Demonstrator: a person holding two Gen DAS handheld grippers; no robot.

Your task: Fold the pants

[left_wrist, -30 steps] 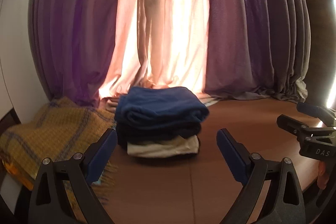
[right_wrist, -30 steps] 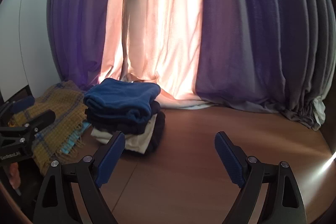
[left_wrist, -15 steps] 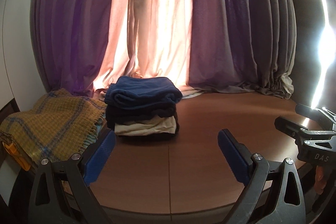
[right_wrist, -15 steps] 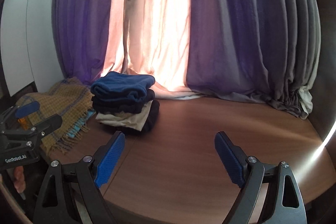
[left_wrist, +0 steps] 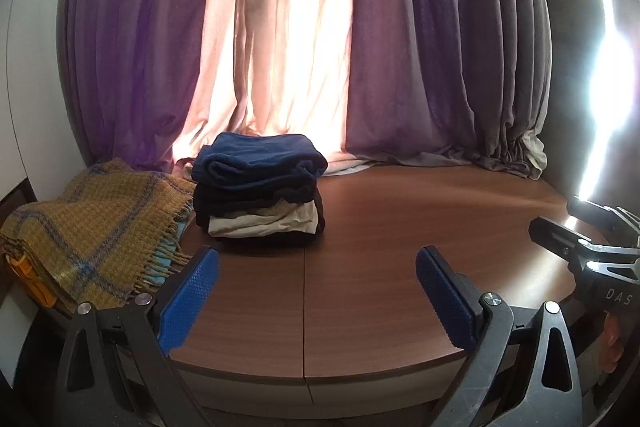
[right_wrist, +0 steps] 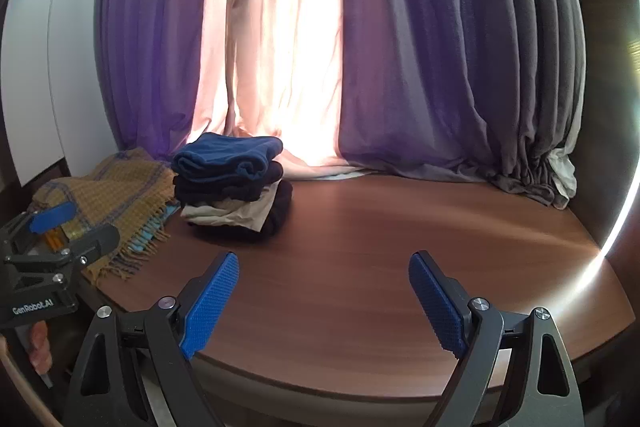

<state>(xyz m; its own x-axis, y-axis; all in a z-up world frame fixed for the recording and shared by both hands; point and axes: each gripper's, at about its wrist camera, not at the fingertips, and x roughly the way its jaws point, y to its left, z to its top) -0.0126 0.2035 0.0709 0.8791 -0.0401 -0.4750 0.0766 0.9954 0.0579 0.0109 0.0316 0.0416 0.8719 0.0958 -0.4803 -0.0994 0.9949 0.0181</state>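
While both claws hang spread w/ nothing between the pads, your folded pants stack (left_wrist: 258,187) sits well ahead on the table (left_wrist: 400,227), near its back-left part. From the left gripper (left_wrist: 318,291) it lies fwd and a bit left of centre; from the right gripper (right_wrist: 324,297) it's further left (right_wrist: 232,187). Top piece is blue, dark ones under it, then a cream one, w/ another dark piece at the bottom, wrapping up the right side; I can't tell how many garments in all. No bins or trays; the stack itself is the only pile. Just left of it a mustard plaid blanket (left_wrist: 92,227) drapes over the table's left edge, fringe near the stack's base. Curtains (right_wrist: 360,47) pool along the table's back edge, right behind the stack. The table's right half is bare wood. The curved front edge runs just under your pads.
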